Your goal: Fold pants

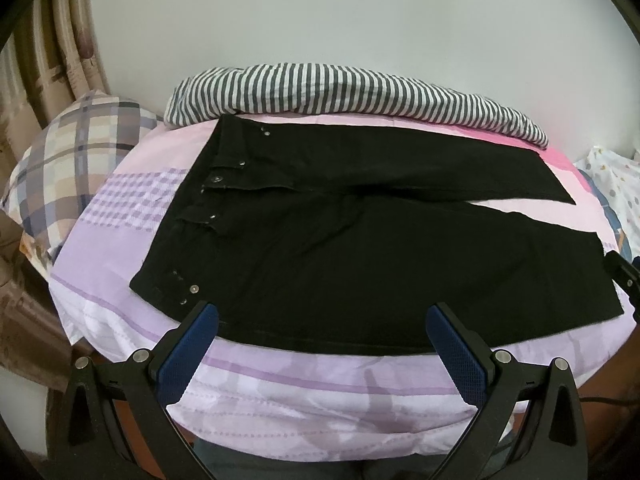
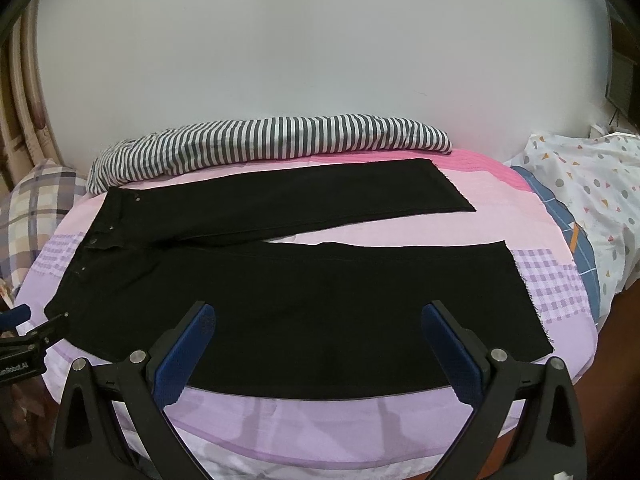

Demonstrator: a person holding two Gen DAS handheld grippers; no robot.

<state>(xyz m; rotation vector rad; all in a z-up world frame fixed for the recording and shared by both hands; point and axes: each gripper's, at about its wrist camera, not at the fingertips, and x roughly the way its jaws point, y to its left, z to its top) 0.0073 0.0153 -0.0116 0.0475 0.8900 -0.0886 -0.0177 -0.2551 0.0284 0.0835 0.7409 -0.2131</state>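
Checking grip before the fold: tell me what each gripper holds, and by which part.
Nothing is held. The left gripper and right gripper are both open above the near edge of the pants.

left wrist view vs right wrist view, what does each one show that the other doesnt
Only the left wrist view shows the left gripper head-on with its jaws open, and the waistband buttons close up.

Only the right wrist view shows the right gripper head-on, also open, the whole dotted white bedding at the right, and both leg hems in full.

Both show the black pants spread flat on the pink and purple bedsheet, waist to the left, the striped cloth behind them against the wall, and the plaid pillow.
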